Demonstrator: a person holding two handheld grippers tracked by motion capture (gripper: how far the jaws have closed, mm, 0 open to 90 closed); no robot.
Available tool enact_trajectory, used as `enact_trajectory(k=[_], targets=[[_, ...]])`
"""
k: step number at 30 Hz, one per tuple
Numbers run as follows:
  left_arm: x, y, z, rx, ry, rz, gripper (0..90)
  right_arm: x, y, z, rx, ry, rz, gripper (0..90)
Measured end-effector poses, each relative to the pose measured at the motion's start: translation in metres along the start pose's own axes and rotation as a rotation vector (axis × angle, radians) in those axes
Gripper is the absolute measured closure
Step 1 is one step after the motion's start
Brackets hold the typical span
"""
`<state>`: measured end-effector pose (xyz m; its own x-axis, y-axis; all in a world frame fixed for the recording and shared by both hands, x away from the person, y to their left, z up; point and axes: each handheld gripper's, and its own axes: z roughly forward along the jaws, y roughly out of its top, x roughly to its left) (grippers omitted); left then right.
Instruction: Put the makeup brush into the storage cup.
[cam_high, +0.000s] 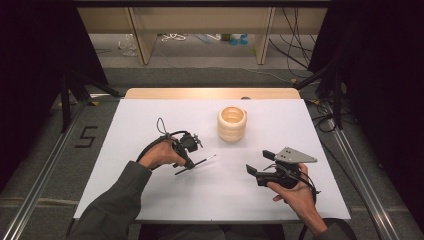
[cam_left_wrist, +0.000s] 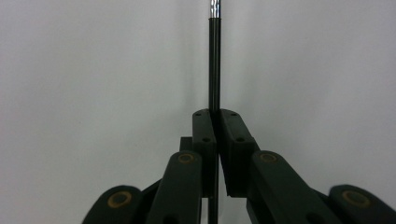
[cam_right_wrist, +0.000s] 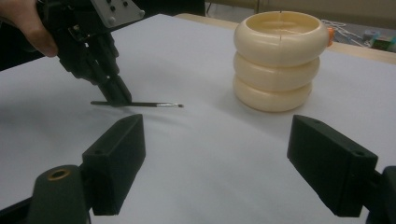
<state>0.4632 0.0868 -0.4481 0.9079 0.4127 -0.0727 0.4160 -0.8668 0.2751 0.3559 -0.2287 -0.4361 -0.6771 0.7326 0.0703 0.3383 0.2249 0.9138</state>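
left gripper was clamped on the thin brush, lying flat for lifting; right gripper was agape, idle.

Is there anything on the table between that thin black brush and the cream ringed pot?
Nothing: in the high view only bare white table lies between the brush and the cream ringed pot.

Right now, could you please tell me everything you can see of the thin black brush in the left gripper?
The brush is a slim black stick with a short silvery ferrule and a tiny dark tip. It looks glossy, like lacquered wood or plastic. It lies about level, low over the white table, tip toward the cream ringed holder. The left gripper is shut on its handle; both ends stick out past the jaws.
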Motion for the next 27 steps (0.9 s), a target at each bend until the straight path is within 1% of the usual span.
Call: enact_trajectory(k=[1, 2, 3, 4, 5, 6, 7, 8, 9, 10, 11, 12, 13, 14, 15, 17, 18, 19, 20, 21, 22, 26, 27], targets=[[-0.001, 0.000, 0.000, -0.014, 0.001, -0.007, 85.1, 0.000, 0.000, -0.001, 0.014, -0.004, 0.001, 20.2], [-0.001, 0.000, -0.002, -0.019, 0.002, 0.003, 85.1, 0.000, 0.000, 0.000, 0.013, 0.001, 0.003, 20.3], [-0.001, 0.000, -0.002, -0.019, 0.002, 0.003, 85.1, 0.000, 0.000, 0.000, 0.013, 0.001, 0.003, 20.3], [-0.002, 0.001, -0.003, -0.039, 0.013, 0.001, 85.1, 0.000, 0.000, 0.001, 0.002, 0.000, 0.003, 20.3], [-0.003, 0.001, -0.004, -0.066, 0.018, -0.013, 85.1, 0.000, 0.000, 0.000, 0.007, 0.002, 0.004, 20.3], [-0.003, 0.001, -0.004, -0.066, 0.018, -0.013, 85.1, 0.000, 0.000, 0.000, 0.007, 0.002, 0.004, 20.3], [-0.005, 0.001, -0.006, -0.090, 0.016, -0.021, 85.1, 0.000, 0.000, -0.001, 0.014, -0.001, 0.003, 20.3], [-0.005, 0.001, -0.006, -0.090, 0.016, -0.021, 85.1, 0.000, 0.000, -0.001, 0.014, -0.001, 0.003, 20.3], [-0.008, 0.001, -0.010, -0.116, 0.015, -0.040, 85.1, 0.000, 0.000, -0.001, 0.015, -0.003, 0.000, 20.3], [-0.008, 0.001, -0.010, -0.116, 0.015, -0.040, 85.1, 0.000, 0.000, -0.001, 0.015, -0.003, 0.000, 20.3], [-0.010, 0.002, -0.012, -0.132, 0.008, -0.048, 85.1, 0.000, 0.000, -0.001, 0.011, -0.002, 0.002, 20.3], [-0.011, 0.002, -0.014, -0.142, 0.005, -0.058, 85.1, 0.001, 0.000, -0.001, 0.020, 0.010, 0.026, 20.3], [-0.013, 0.002, -0.016, -0.168, 0.003, -0.070, 85.1, 0.001, 0.000, 0.000, 0.012, 0.014, 0.028, 20.3], [-0.013, 0.002, -0.016, -0.168, 0.003, -0.070, 85.1, 0.001, 0.000, 0.000, 0.012, 0.014, 0.028, 20.3], [-0.013, 0.002, -0.018, -0.177, 0.004, -0.072, 85.1, 0.000, 0.000, 0.001, -0.001, 0.001, 0.012, 20.3], [-0.014, 0.001, -0.020, -0.190, 0.005, -0.075, 85.1, -0.001, 0.000, 0.001, -0.005, -0.004, 0.009, 20.3], [-0.014, 0.001, -0.022, -0.216, 0.010, -0.080, 85.1, -0.001, 0.000, 0.001, -0.005, -0.004, 0.009, 20.3], [-0.012, 0.000, -0.024, -0.238, 0.013, -0.065, 85.1, -0.001, 0.000, 0.001, -0.004, -0.003, 0.009, 20.2], [-0.012, 0.000, -0.024, -0.238, 0.013, -0.065, 85.1, -0.001, 0.000, 0.001, -0.006, -0.004, 0.010, 20.2], [-0.014, -0.001, -0.023, -0.281, 0.008, -0.100, 85.1, -0.001, 0.000, 0.001, -0.006, -0.004, 0.010, 20.2], [-0.014, -0.003, -0.025, -0.299, 0.004, -0.094, 85.1, -0.001, -0.001, 0.002, -0.007, -0.004, 0.013, 20.0], [-0.014, -0.007, -0.028, -0.317, 0.006, -0.090, 85.1, -0.001, 0.000, 0.002, -0.009, -0.005, 0.015, 19.7], [-0.014, -0.008, -0.030, -0.333, 0.010, -0.091, 85.1, -0.001, 0.000, 0.002, -0.009, -0.005, 0.015, 19.7]])
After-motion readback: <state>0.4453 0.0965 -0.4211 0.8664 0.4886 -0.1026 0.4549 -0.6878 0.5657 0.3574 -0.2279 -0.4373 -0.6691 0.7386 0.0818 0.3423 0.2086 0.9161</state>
